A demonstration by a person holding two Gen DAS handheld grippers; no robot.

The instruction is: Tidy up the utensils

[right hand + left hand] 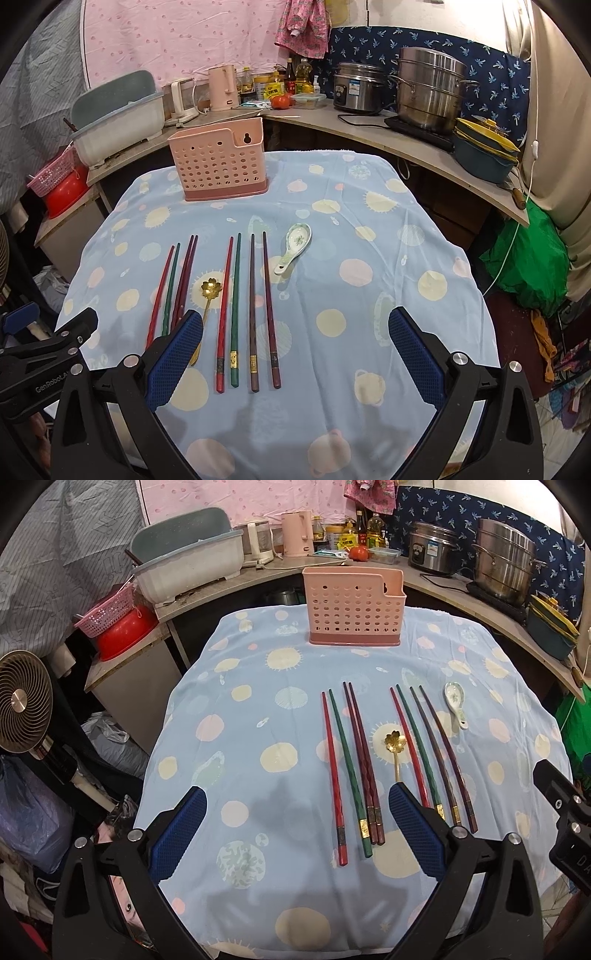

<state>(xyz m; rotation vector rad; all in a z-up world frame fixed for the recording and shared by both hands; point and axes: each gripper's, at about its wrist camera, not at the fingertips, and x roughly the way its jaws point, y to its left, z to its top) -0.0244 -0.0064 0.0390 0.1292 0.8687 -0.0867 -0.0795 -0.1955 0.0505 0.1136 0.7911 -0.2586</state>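
**Eight chopsticks, two spoons, one holder; both grippers wide and empty**

The left gripper (297,834) hangs above the near edge of the table with its blue pads spread wide and nothing between them. The right gripper (295,356) hovers likewise, its two fingers far apart and holding nothing.

Just beyond the fingertips lie eight chopsticks in two groups of four, all flat on the blue spotted tablecloth (369,295) with tips pointing away. The left group (352,771) counts one red, one green and two dark maroon sticks lying close together. The right group (247,314) counts one red, one green, one brown and one dark purple, side by side with small gaps.

Between the two groups rests one gold spoon (210,290) with a flower-shaped bowl; part of its handle is hidden behind a gripper finger in both views. To the right of the right group, just beside the farthest chopstick's tip end, sits one white ceramic spoon (293,249) with a green pattern, bowl up.

At the far edge of the table stands one pink perforated utensil holder (354,607), upright, well apart from the cutlery.
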